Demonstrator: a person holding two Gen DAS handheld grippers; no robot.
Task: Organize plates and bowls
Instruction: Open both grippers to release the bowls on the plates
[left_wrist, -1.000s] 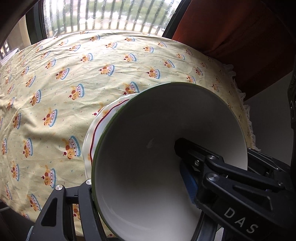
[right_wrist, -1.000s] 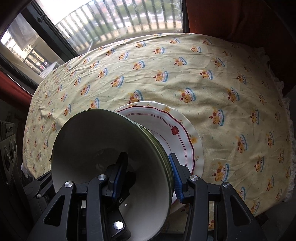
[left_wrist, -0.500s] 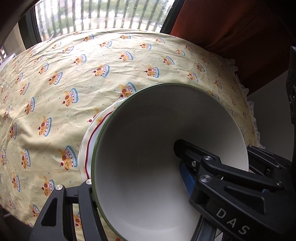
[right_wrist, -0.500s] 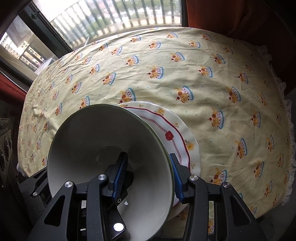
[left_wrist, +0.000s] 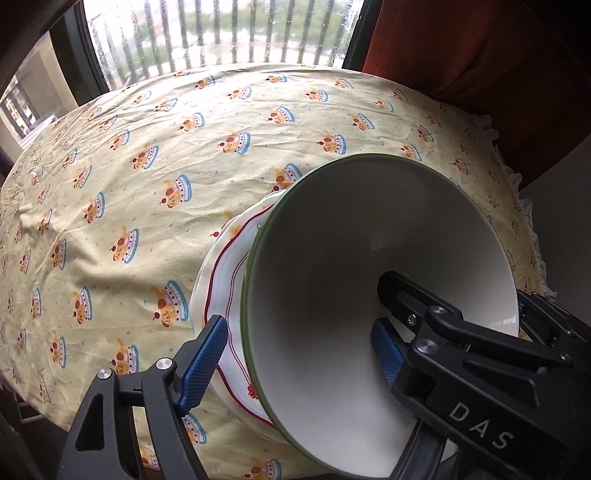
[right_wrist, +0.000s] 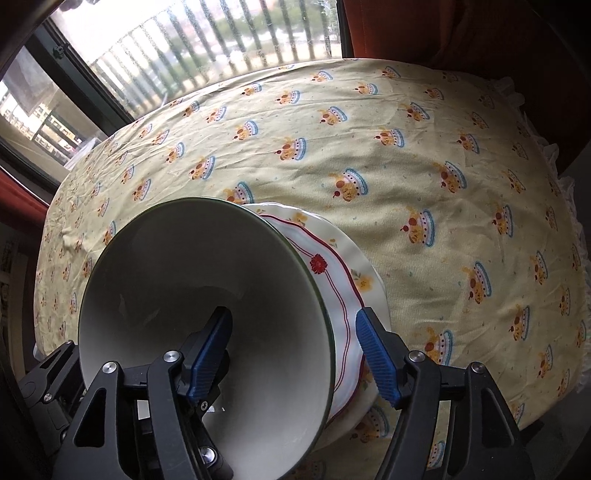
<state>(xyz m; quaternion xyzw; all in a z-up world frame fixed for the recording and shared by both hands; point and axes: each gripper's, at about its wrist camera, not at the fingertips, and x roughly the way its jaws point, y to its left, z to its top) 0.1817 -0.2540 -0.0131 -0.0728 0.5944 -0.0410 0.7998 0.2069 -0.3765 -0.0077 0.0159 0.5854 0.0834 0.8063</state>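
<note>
White green-rimmed bowl (left_wrist: 332, 280) sits on red-trimmed plate (right_wrist: 343, 291); both grippers' jaws spread, straddling its rim.

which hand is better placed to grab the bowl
Right, narrowly. Both tools are open astride the bowl wall; the right tool has it nearer mid-gap than the left tool.

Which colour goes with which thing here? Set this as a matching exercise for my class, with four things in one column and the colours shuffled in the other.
Things:
1. bowl
2. plate
3. tablecloth
4. curtain

Colours:
A. pale yellow with a cake pattern
B. white with a green rim
C. dark orange-red
D. white with a wavy red line

Pairs: 1-B, 2-D, 3-A, 4-C
</note>
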